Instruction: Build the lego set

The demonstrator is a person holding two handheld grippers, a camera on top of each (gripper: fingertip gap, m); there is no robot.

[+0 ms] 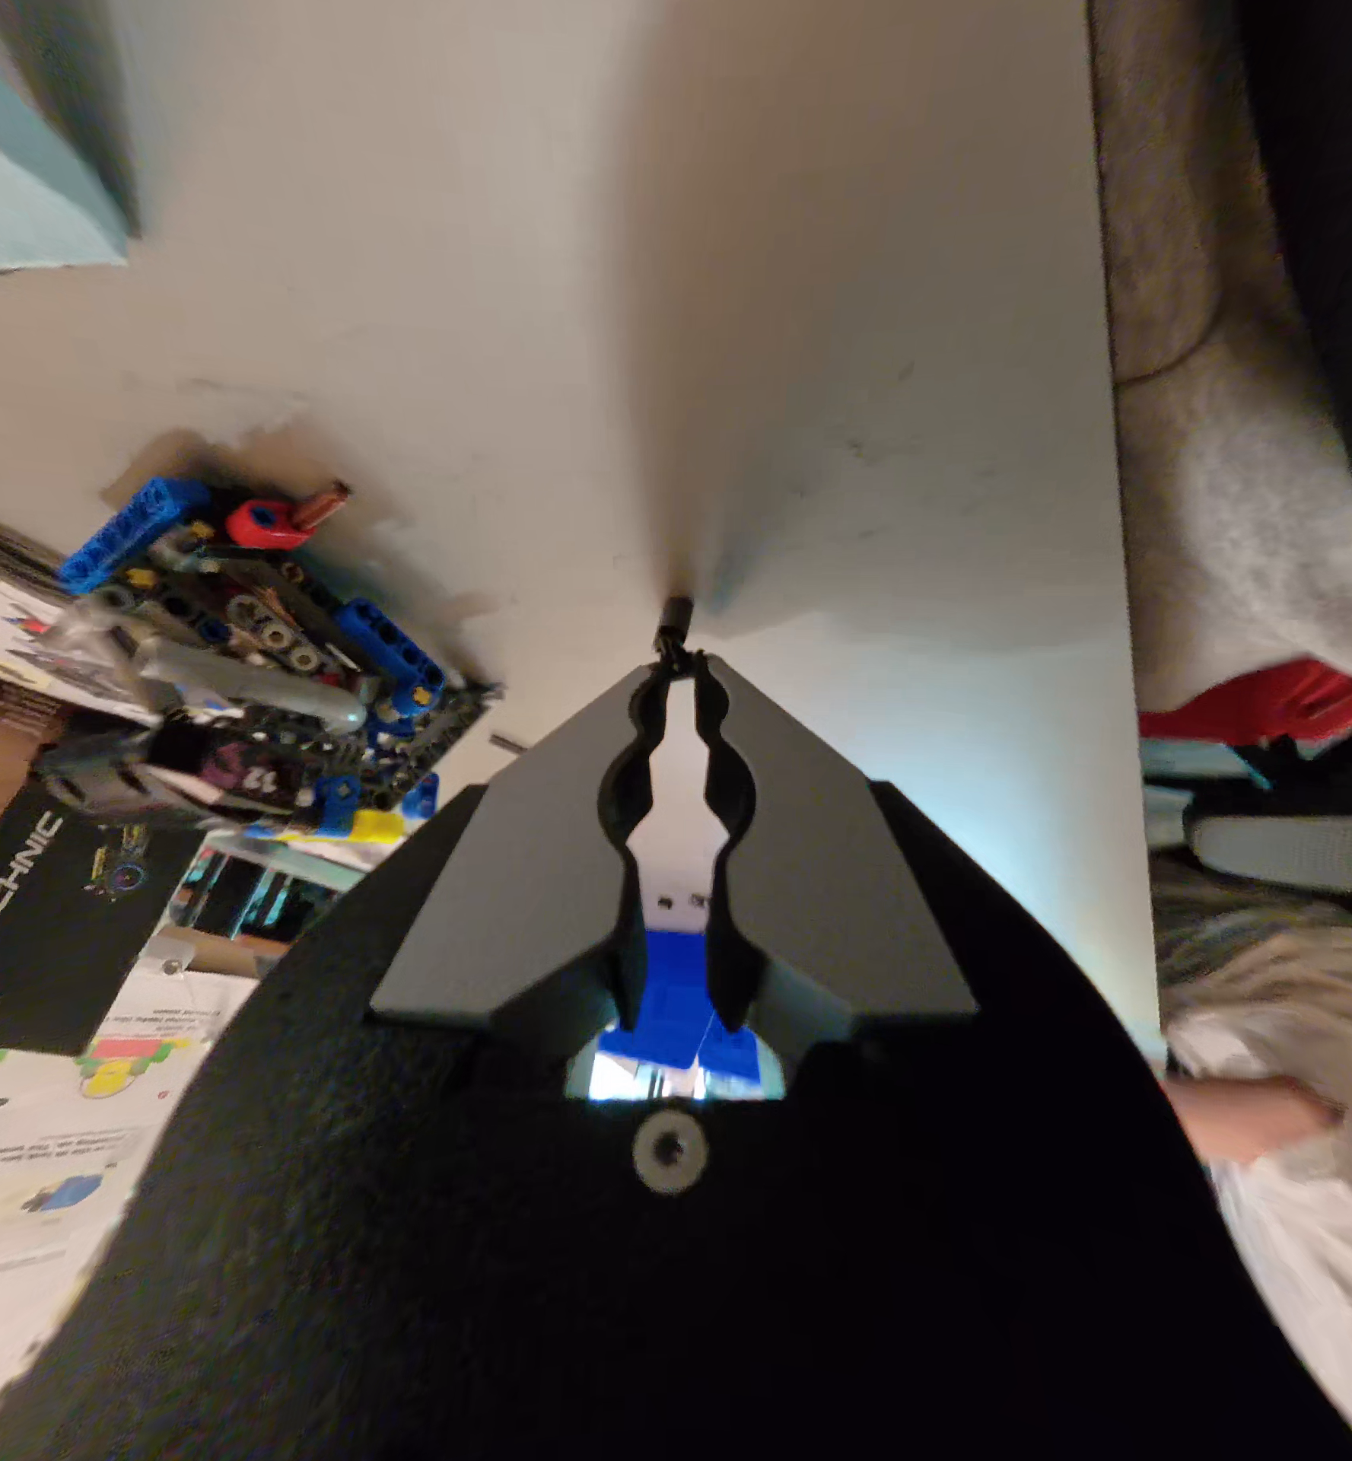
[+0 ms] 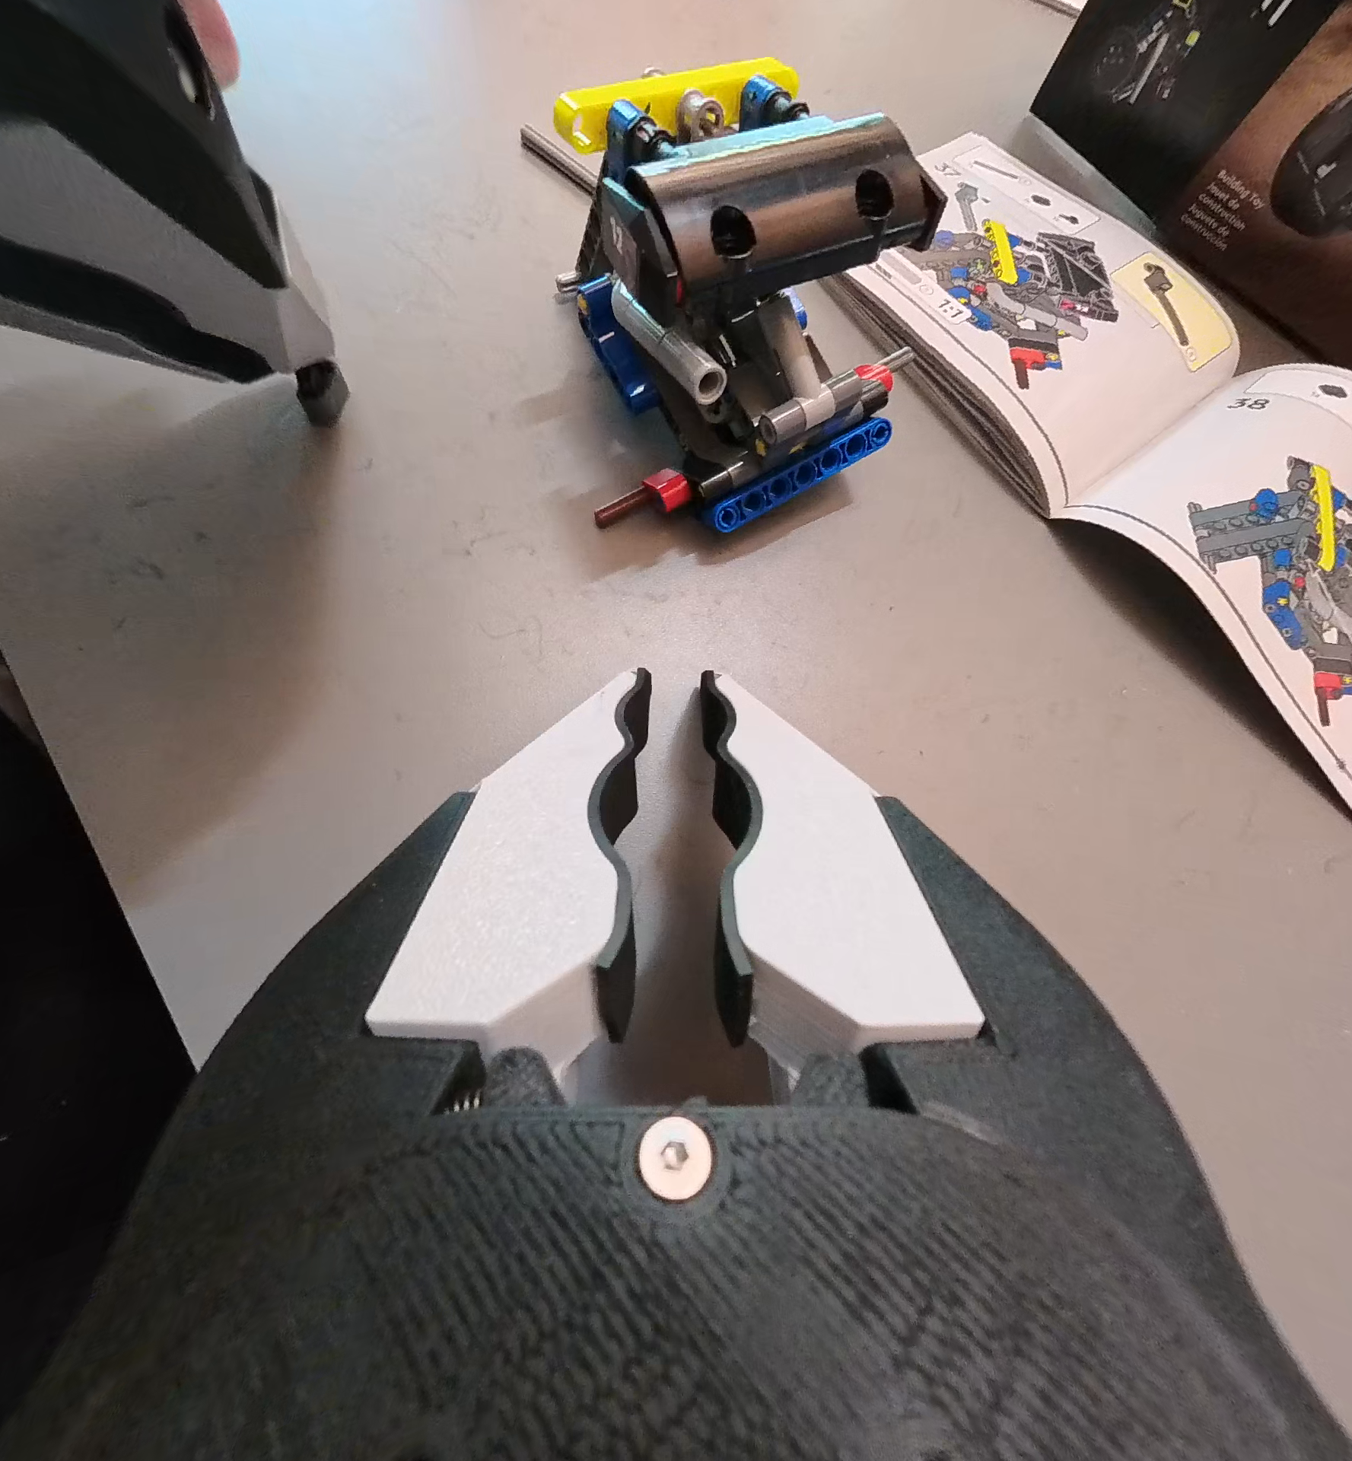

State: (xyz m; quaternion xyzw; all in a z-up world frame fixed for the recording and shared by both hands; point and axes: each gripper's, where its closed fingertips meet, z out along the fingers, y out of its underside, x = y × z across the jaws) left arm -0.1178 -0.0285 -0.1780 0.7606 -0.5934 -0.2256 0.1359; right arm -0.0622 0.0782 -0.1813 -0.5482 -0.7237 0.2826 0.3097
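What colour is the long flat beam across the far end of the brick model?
Yellow: the beam tops the model's far end, clearest in the right wrist view.

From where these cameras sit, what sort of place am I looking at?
Probably a hobby table at home, though I can't be sure. On the plain grey tabletop stand a half-built blue, black and yellow toy brick vehicle, its open paper instruction booklet and the dark cardboard kit box.
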